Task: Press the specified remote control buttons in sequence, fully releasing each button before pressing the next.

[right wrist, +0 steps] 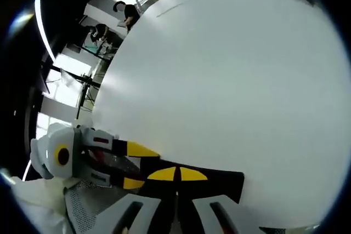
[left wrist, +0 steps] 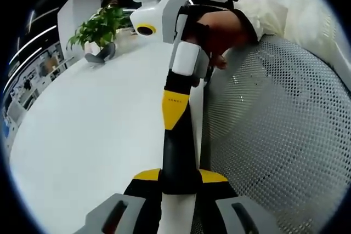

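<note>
The two tools are crossed over each other at the near edge of the white worktop (left wrist: pixel 98 130), not aimed at anything on it. In the left gripper view, the right gripper (left wrist: pixel 178 157) comes down from a hand (left wrist: pixel 219 31) in a white sleeve (left wrist: pixel 290 9) and lies as one narrow black-and-yellow bar along the worktop's edge. It reaches the yellow pieces of that view's own jaws.

In the right gripper view its jaws rise together, their yellow pieces side by side with only a thin seam between them. That would suit poking a button with a single tip rather than grasping. The left gripper (right wrist: pixel 137 165) enters over the same edge, and a dark bar runs on from it across the right gripper's jaws. Whether its jaws are together or apart I cannot tell, since the crossing hides the tips.

Just off the worktop's edge curves a white mesh chair back (left wrist: pixel 274 135). At the worktop's far end stands a potted plant (left wrist: pixel 98 28), with people (right wrist: pixel 129 12) beyond.

Where the remote control lies I cannot tell. My judgement is that this is a resting or start pose, with pressing not yet under way.
</note>
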`<state>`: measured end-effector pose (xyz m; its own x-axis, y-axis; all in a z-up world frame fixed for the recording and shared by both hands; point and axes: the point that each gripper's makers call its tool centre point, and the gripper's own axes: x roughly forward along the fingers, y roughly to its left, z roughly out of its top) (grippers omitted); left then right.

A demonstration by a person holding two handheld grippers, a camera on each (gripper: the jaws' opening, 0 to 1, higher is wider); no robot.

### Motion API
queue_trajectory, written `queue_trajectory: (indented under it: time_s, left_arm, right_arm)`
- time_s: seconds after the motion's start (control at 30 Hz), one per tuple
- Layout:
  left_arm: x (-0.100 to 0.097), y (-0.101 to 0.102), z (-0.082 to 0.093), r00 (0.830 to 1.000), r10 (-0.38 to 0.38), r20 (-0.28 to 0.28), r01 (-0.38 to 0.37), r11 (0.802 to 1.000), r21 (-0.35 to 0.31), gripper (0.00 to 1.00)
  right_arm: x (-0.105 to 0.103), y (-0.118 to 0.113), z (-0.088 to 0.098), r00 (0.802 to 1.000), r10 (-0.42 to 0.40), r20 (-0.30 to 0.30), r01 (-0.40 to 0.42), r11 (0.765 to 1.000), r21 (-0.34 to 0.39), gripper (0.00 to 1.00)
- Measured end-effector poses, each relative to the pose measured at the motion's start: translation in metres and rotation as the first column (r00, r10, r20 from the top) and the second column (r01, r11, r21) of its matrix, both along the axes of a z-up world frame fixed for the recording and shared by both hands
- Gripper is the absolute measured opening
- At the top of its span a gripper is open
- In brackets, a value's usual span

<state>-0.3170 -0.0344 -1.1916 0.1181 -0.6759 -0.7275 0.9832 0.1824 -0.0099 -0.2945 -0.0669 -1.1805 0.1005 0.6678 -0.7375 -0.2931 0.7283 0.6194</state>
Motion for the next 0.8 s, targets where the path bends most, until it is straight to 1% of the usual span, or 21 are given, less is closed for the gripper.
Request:
queue_trajectory:
  time_s: [0.13,0.27,0.4,0.43,0.5,0.6,0.63,0.67,0.7,0.8]
  left_arm:
    - [0.000,0.000,0.000,1.000,-0.004,0.003,0.004,1.000,0.002,0.24]
    - [0.001,0.000,-0.001,1.000,-0.004,0.003,0.004,1.000,0.003,0.24]
    - [0.001,0.000,-0.001,1.000,0.004,-0.003,-0.004,1.000,0.000,0.24]
    - [0.001,0.000,-0.001,1.000,0.004,-0.003,-0.004,1.000,0.000,0.24]
    - [0.001,0.000,-0.001,1.000,0.008,-0.008,-0.008,1.000,-0.002,0.24]
    - [0.002,0.000,-0.001,1.000,0.009,-0.003,-0.009,1.000,-0.003,0.24]
    - [0.002,0.001,-0.001,1.000,0.010,-0.003,-0.010,1.000,-0.004,0.24]
    - [0.002,0.001,-0.001,1.000,0.013,-0.001,-0.013,1.000,-0.003,0.24]
    - [0.003,0.001,-0.001,1.000,0.015,0.004,-0.015,1.000,-0.002,0.24]
    - [0.005,0.003,-0.002,1.000,0.027,0.001,-0.027,1.000,-0.002,0.24]
  right_arm:
    - [0.001,0.000,-0.001,1.000,-0.006,0.004,0.006,1.000,-0.003,0.00]
    - [0.001,0.001,-0.002,0.999,0.011,0.035,-0.009,0.999,-0.038,0.00]
    - [0.003,0.001,-0.003,0.999,0.010,0.044,-0.007,0.998,-0.058,0.00]
    - [0.003,0.001,-0.003,0.999,0.014,0.048,-0.011,0.998,-0.057,0.00]
    - [0.002,0.001,-0.002,0.996,0.054,0.070,-0.051,0.997,-0.054,0.00]
    - [0.002,0.001,-0.001,0.996,0.057,0.065,-0.053,0.997,-0.059,0.00]
    - [0.001,0.001,0.001,0.997,0.053,0.054,-0.051,0.997,-0.052,0.00]
    - [0.000,0.002,0.004,0.999,0.039,0.036,-0.037,0.999,-0.032,0.00]
    - [0.002,0.001,0.006,0.999,0.027,0.041,-0.026,0.999,-0.022,0.00]
    - [0.002,-0.005,0.007,0.999,0.004,0.037,-0.003,1.000,-0.020,0.00]
